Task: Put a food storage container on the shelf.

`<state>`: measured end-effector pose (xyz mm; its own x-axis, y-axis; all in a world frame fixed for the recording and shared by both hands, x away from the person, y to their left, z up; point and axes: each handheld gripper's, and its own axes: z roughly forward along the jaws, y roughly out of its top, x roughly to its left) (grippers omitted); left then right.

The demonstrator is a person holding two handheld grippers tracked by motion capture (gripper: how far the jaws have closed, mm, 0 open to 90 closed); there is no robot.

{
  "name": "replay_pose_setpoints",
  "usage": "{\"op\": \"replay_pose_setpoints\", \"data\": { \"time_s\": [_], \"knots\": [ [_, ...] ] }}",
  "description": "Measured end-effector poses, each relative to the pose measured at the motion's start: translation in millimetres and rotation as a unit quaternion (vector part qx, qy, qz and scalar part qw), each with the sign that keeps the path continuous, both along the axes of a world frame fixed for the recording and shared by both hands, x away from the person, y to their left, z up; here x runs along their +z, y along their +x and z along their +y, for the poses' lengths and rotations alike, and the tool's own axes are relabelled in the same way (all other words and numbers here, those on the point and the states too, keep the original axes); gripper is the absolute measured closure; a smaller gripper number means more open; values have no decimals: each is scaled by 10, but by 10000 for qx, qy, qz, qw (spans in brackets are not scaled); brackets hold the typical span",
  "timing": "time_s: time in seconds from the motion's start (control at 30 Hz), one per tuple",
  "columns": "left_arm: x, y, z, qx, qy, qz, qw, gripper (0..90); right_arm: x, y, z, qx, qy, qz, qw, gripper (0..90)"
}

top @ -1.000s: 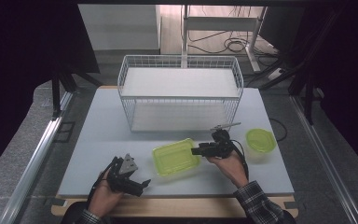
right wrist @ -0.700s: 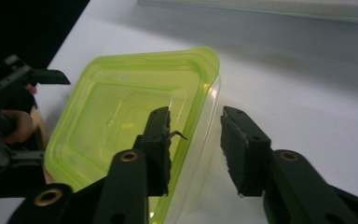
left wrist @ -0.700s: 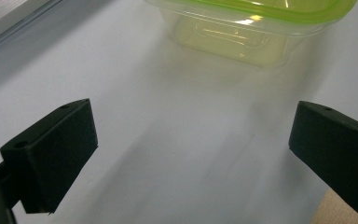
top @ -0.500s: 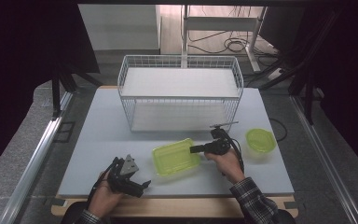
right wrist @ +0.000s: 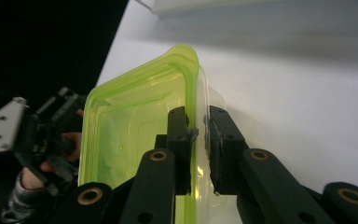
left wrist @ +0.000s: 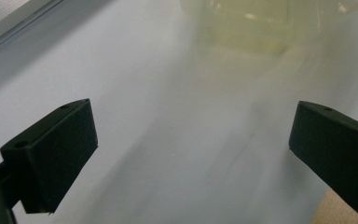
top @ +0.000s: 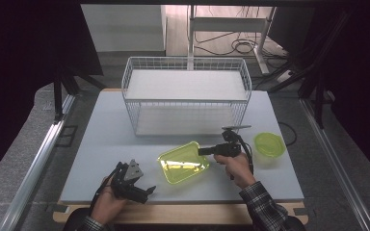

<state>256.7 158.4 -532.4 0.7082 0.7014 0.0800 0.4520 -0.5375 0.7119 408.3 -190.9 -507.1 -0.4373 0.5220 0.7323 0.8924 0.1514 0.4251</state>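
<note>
Gripping the green container (top: 183, 162) by its right rim, your right tool (top: 203, 151) has just closed on it. Lift it level next; your left tool (top: 147, 192) rests wide open and empty on the worktop (top: 101, 139).

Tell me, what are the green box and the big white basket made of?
The green box looks like thin see-through plastic: glossy, and the table shows through its wall in the right gripper view, where the right gripper pinches its rim. The basket seems to be metal wire coated white: thin straight rods crossing in a grid, though the coating could be paint or plastic.
</note>
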Motion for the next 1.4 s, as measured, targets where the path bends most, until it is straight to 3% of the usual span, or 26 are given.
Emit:
{"op": "replay_pose_setpoints", "data": {
  "time_s": [0.23,1.07,1.4],
  "knots": [
    [-3,6,8,41,-13,16,10000,7,173,-2,-73,-140,293,-131,9994,795],
    [-17,13,1,21,44,60,10000,7,856,24,-136,-342,577,-733,9950,796],
    [-21,13,-2,16,48,64,10000,7,1142,100,-122,-436,733,-856,9927,796]
  ]
}}
